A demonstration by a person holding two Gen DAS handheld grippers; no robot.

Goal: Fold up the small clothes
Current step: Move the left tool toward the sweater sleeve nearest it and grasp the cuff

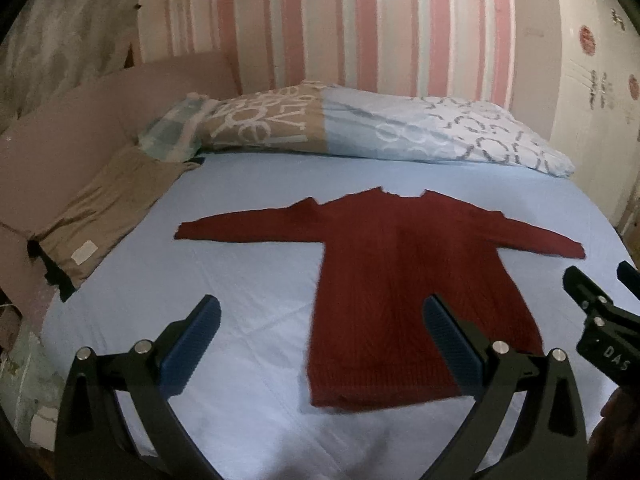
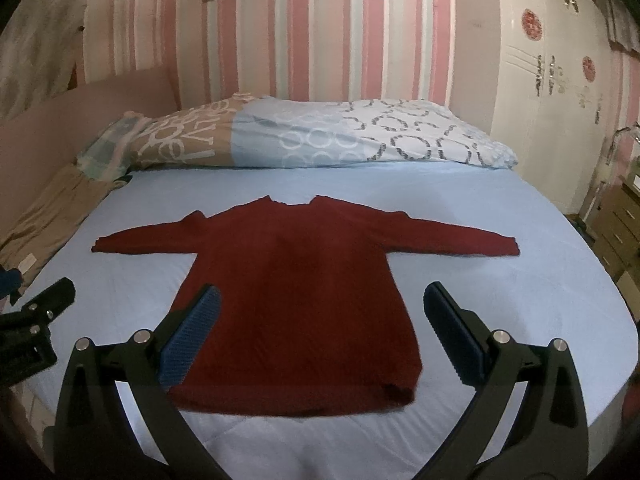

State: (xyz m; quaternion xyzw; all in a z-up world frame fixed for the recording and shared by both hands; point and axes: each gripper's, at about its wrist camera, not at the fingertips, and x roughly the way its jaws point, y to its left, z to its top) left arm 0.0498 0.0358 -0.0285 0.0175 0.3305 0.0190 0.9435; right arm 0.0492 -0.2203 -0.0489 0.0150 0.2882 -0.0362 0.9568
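Observation:
A dark red knitted sweater (image 1: 400,280) lies flat on the light blue bed sheet (image 1: 240,272), sleeves spread to both sides, hem toward me. It also shows in the right wrist view (image 2: 296,312). My left gripper (image 1: 320,316) is open and empty, held above the sheet by the sweater's lower left side. My right gripper (image 2: 320,312) is open and empty, held above the sweater's lower body. The right gripper also shows at the right edge of the left wrist view (image 1: 596,292), and the left gripper at the left edge of the right wrist view (image 2: 32,320).
A patterned duvet (image 2: 312,136) lies across the head of the bed. A tan folded cloth (image 1: 108,212) lies at the bed's left edge against a pink headboard (image 1: 60,128). A white wardrobe (image 2: 552,92) and a wooden drawer unit (image 2: 620,232) stand at the right.

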